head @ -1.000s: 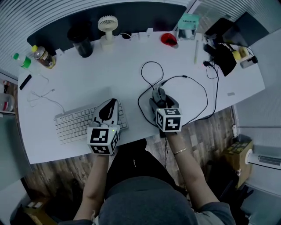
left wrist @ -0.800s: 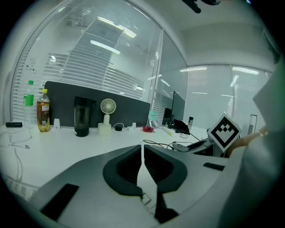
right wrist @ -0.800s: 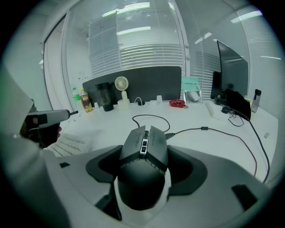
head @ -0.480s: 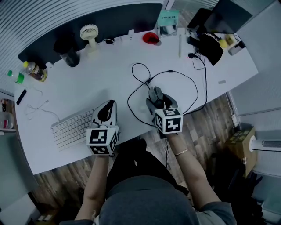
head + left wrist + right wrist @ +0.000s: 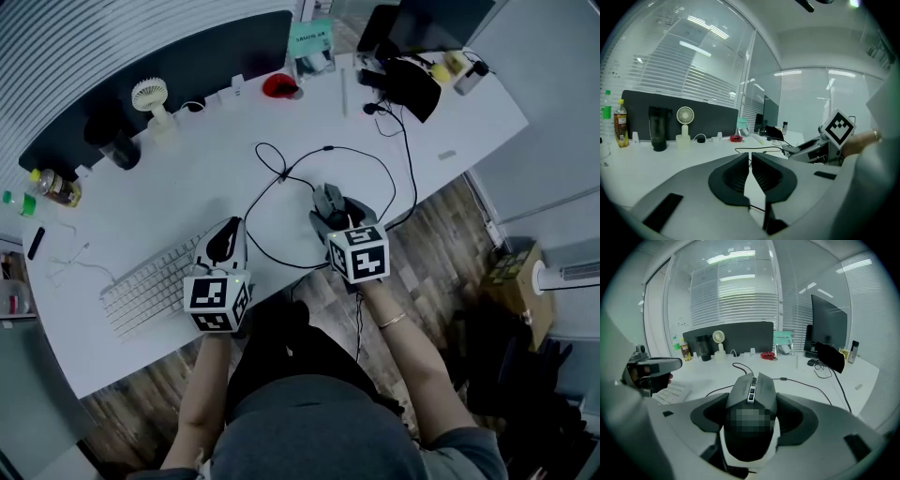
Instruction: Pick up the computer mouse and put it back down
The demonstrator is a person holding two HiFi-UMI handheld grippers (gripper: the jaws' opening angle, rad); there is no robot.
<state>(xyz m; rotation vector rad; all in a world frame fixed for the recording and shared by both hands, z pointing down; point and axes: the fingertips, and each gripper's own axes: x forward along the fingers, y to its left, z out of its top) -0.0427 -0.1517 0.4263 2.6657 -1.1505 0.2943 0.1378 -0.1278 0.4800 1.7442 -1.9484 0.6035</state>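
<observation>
Smooth, dark, rounded computer mouse (image 5: 751,401) clamped between the wide-set jaws of the right gripper (image 5: 330,208) at the near edge of the white surface (image 5: 202,155), thin black cable (image 5: 281,176) looping ahead; left gripper (image 5: 750,171), jaws nearly together and empty, over the pale keyboard (image 5: 141,289)

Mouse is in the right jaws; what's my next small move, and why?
Probably lower the right gripper straight down onto the bare desk. Its jaws are closed on the mouse, which looks held just above the surface, and the cable lies slack ahead.
</observation>
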